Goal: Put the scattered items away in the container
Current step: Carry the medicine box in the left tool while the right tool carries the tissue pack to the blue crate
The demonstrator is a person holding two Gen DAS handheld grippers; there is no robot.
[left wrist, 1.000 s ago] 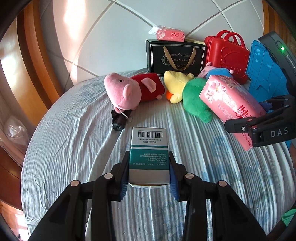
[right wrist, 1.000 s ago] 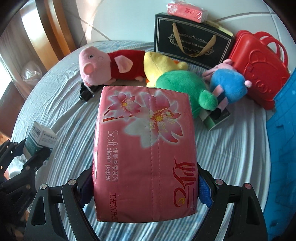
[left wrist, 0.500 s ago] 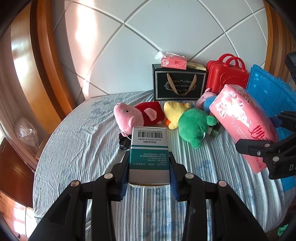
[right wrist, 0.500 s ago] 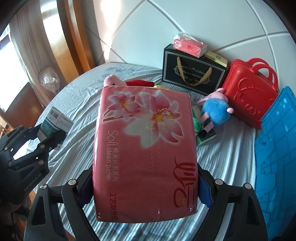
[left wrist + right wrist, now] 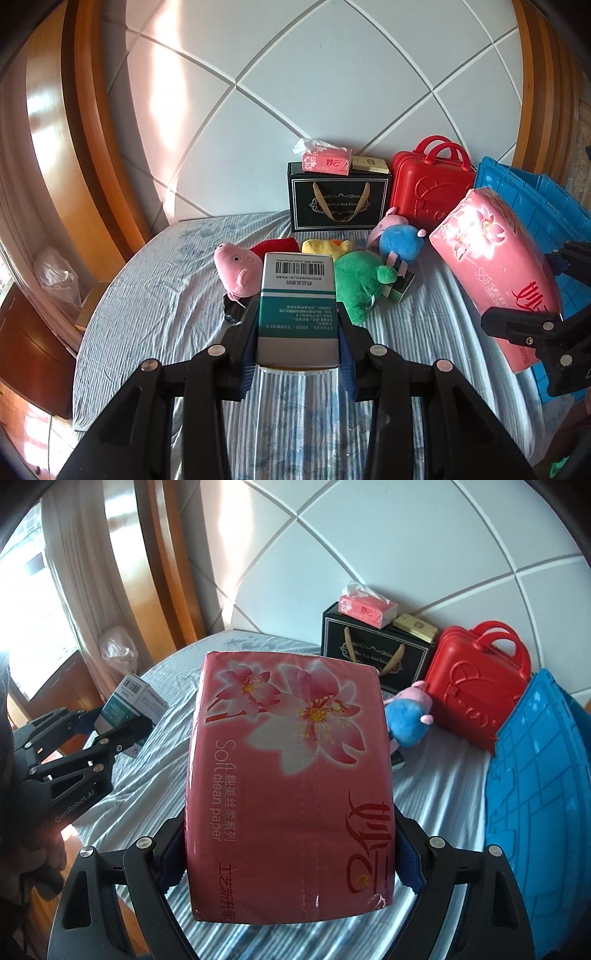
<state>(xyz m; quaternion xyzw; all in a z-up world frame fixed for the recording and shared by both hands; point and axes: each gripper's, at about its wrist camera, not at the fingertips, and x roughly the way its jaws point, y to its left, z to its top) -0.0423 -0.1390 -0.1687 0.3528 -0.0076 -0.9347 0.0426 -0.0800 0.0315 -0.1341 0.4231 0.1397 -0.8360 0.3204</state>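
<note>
Crate [image 5: 532, 206] leans tilted beside red case [image 5: 428, 184].

Both grippers now sit higher above the striped blue bedsheet [image 5: 155, 295], lifting the green-and-white cardboard medicine box [image 5: 297, 310] and the pink plastic-wrapped tissue pack [image 5: 291, 775] away from the plush toys.

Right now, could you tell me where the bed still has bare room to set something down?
The striped sheet is bare to the left of the pink pig toy, out to the bed's edge, and in the strip nearest the camera. It is crowded toward the headboard: pig, green toy, blue toy, black gift bag, red case and blue crate.
</note>
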